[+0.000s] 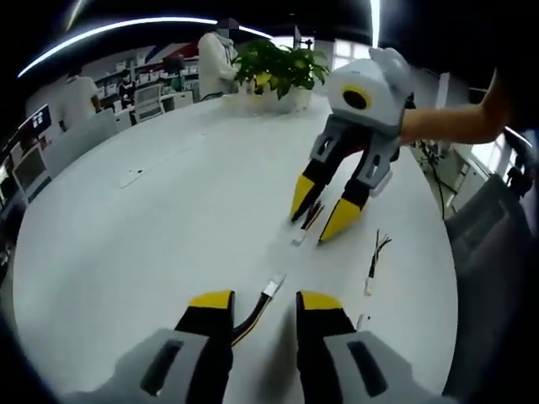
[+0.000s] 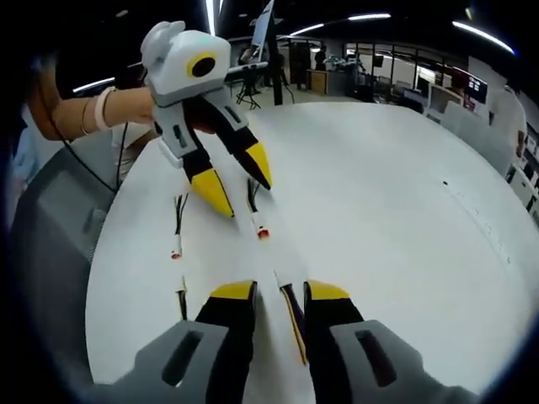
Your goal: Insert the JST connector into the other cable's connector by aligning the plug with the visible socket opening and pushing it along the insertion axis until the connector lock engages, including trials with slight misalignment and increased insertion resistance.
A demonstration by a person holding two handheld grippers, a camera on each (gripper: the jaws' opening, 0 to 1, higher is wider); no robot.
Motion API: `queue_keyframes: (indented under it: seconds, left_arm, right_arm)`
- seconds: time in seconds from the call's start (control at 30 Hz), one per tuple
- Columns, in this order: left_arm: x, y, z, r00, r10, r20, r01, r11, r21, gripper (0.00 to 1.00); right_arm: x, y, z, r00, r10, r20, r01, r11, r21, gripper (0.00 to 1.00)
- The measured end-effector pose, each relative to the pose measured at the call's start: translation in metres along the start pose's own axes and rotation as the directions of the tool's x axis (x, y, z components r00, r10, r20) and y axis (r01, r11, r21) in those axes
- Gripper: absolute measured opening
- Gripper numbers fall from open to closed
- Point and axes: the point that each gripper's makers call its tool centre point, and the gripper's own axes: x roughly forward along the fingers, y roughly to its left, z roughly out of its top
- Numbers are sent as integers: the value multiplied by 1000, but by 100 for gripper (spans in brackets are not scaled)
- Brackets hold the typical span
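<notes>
Left gripper view adds a plant (image 1: 278, 67) — both grippers gape over cables, gripping nothing.

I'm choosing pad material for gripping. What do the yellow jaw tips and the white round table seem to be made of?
The yellow tips of the left gripper look like matte plastic or rubbery caps: flat colour, no glare. The white round table looks like a smooth, satin-finish laminate: soft light reflections, no grain. Neither is certain from these views.
</notes>
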Motion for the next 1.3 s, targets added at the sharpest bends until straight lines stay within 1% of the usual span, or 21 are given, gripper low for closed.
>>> queue_keyframes:
  seconds: [0.1, 0.27, 0.37, 0.47, 0.57, 0.6, 0.67, 0.7, 0.77, 0.8, 0.93, 1.03, 1.1, 1.2, 1.3]
  left_arm:
    - [2, -1, -2, 1000, -9, -9, 9, 1000, 19, 18]
    - [5, -3, -4, 999, -22, -23, 22, 999, 34, 18]
    - [8, -4, -4, 999, -40, -8, 40, 999, 16, 17]
    - [10, -4, -6, 999, -45, -22, 46, 998, 37, 16]
    - [11, -4, -8, 998, -57, -21, 57, 998, 25, 16]
    - [11, -3, -8, 998, -62, -12, 62, 998, 15, 16]
    - [11, -4, -7, 998, -67, -12, 67, 997, 27, 16]
    - [10, -3, -8, 998, -66, -16, 66, 997, 38, 16]
    - [11, 1, -10, 999, -35, -30, 37, 997, 62, 16]
    - [11, 1, -11, 999, -36, -35, 38, 997, 68, 15]
    - [12, -2, -8, 999, -52, -12, 53, 996, 66, 13]
    - [14, -3, -7, 998, -55, -15, 57, 994, 96, 12]
    - [15, -4, -7, 998, -57, -18, 59, 993, 105, 11]
    - [16, -6, -6, 997, -71, -6, 71, 994, 88, 11]
    - [16, -6, -6, 998, -66, -6, 67, 993, 100, 11]
  right_arm:
    - [1, 0, -1, 1000, 5, -4, -5, 1000, -5, 17]
    - [4, 0, -3, 1000, 11, -12, -11, 1000, -11, 16]
    - [5, -1, -5, 1000, 11, -22, -11, 1000, -25, 15]
    - [7, -1, -4, 1000, 14, -20, -15, 1000, -27, 14]
    - [9, -2, -4, 1000, 15, -17, -15, 999, -39, 12]
    - [9, -2, -4, 1000, 15, -17, -16, 999, -44, 12]
    - [8, -2, -4, 1000, 17, -18, -18, 999, -48, 12]
    - [9, -2, -4, 1000, 18, -18, -18, 999, -48, 11]
    - [9, -3, -4, 1000, 18, -18, -18, 999, -50, 10]
    - [8, -3, -3, 1000, 17, -17, -18, 998, -54, 10]
    - [9, -3, -3, 1000, 16, -18, -17, 998, -62, 8]
    - [9, -3, -2, 1000, 22, -13, -22, 998, -50, 7]
    - [9, -3, -2, 1000, 20, -13, -21, 998, -59, 6]
    - [9, -3, -1, 1000, 19, -13, -20, 998, -64, 5]
    - [9, -3, -1, 1000, 19, -13, -20, 997, -70, 5]
